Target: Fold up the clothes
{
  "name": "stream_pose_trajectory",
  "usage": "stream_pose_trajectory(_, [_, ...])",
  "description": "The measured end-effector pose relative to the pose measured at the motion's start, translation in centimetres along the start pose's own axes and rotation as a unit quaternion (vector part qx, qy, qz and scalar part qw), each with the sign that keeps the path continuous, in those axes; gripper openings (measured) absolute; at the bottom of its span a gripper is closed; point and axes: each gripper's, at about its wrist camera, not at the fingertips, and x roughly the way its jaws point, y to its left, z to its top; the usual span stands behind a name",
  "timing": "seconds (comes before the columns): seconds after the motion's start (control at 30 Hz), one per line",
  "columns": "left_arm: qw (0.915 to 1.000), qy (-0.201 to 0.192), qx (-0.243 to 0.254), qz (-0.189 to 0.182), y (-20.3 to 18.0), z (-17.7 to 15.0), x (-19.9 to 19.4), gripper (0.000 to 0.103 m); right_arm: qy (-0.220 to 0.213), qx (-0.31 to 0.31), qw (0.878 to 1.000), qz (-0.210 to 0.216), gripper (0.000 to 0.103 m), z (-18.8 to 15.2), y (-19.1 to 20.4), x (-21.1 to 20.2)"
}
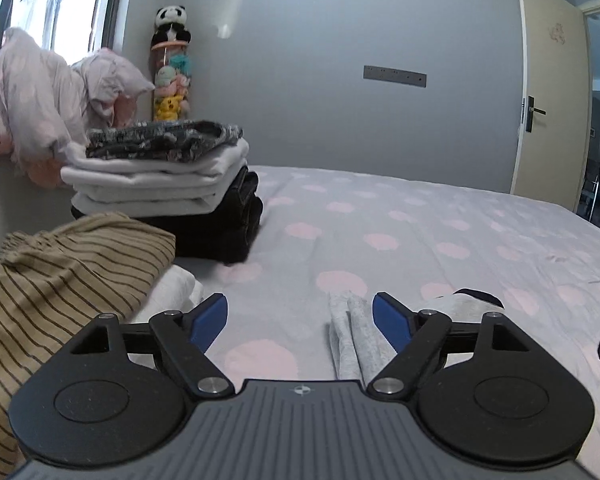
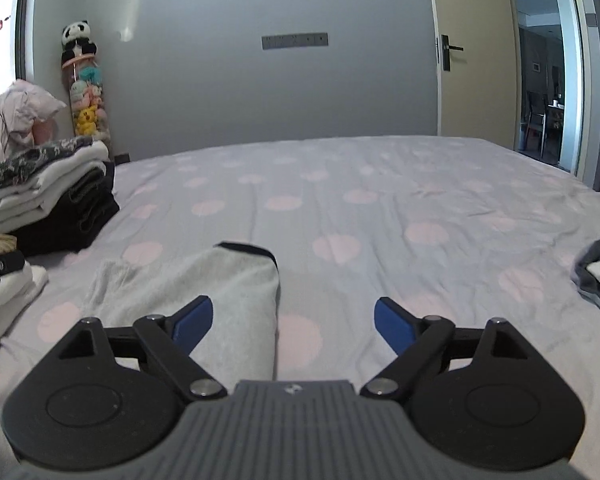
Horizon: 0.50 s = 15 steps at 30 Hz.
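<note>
Both wrist views low over bed (image 1: 420, 216), facing grey wall; share folded stack (image 1: 160, 184).

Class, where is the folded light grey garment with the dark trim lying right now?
The light grey garment lies flat on the spotted bedsheet, low-left in the right wrist view, right of the folded stack.

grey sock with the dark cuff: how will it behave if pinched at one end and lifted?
The grey sock lies flat and creased on the bedsheet, so it probably droops. It looks thin, likely light. Its fuzzy knit surface likely grips the fingers rather than slipping.
</note>
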Motion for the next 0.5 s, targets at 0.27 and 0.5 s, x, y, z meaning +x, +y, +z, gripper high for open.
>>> stream_pose_trajectory(0.27, [0.9962,0.046,-0.04,-0.062,0.7,-0.4,2.8,0.095,0.045,0.02,0.999,0.02,0.09,1.2,-0.9,5.5])
stream_pose_trajectory(0.5, [0.9855,0.101,-0.039,-0.13,0.0,-0.8,7.1,0.095,0.055,0.011,0.997,0.047,0.09,1.6,-0.5,9.8])
